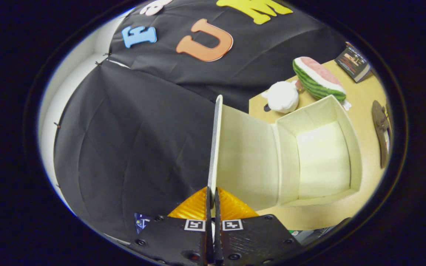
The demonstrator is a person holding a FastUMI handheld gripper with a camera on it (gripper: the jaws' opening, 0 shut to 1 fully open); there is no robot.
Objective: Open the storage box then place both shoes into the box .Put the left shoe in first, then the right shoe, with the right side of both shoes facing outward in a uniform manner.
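The gripper (212, 201) pinched the edge of the lid (242, 155), holding it raised above the open box (350, 125) on the table (364, 88).

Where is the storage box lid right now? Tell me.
In the gripper view the lid stands swung open, its edge pinched between the gripper jaws, hinged to the open box beside the watermelon slice.
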